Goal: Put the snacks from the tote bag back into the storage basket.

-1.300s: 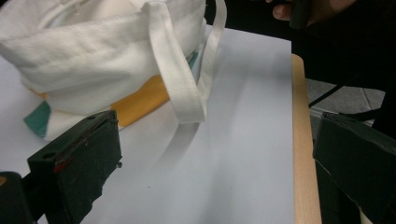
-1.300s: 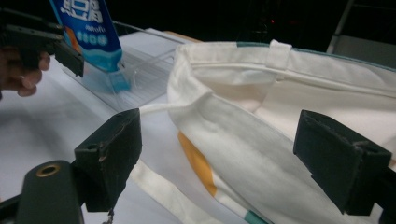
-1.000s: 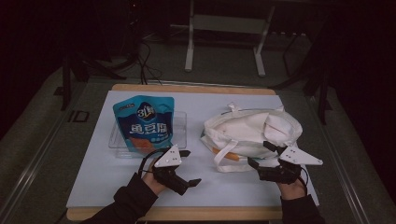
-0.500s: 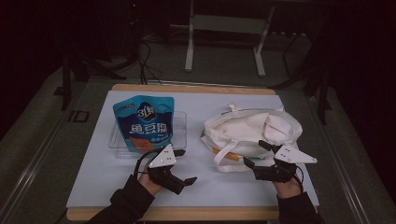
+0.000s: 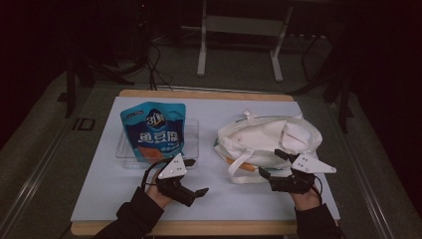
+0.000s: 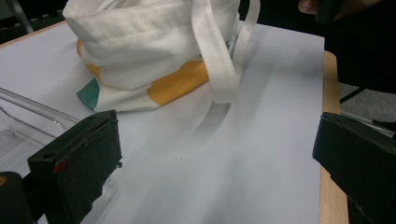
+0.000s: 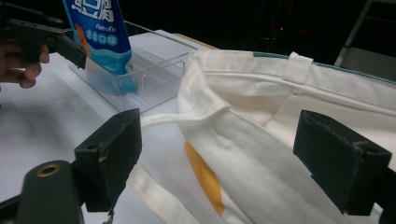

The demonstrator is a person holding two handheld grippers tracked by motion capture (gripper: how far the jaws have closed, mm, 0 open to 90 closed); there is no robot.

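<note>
White tote bag [image 5: 268,139] just beyond right hand-held gripper [image 5: 271,169]

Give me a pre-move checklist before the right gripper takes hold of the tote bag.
1. Right gripper jaws open: ok.
2. Tote bag fabric lies between them in the right gripper view: ok.
3. Left gripper jaws open, nothing held: ok.
4. Left gripper apart from the bag: ok.
5. Blue pouch upright in the clear tray, beside the bag: ok.
6. What the bag holds: cannot tell.

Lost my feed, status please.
Left gripper open, empty. Right gripper open at the tote bag. Snack pouch upright in clear tray.
</note>
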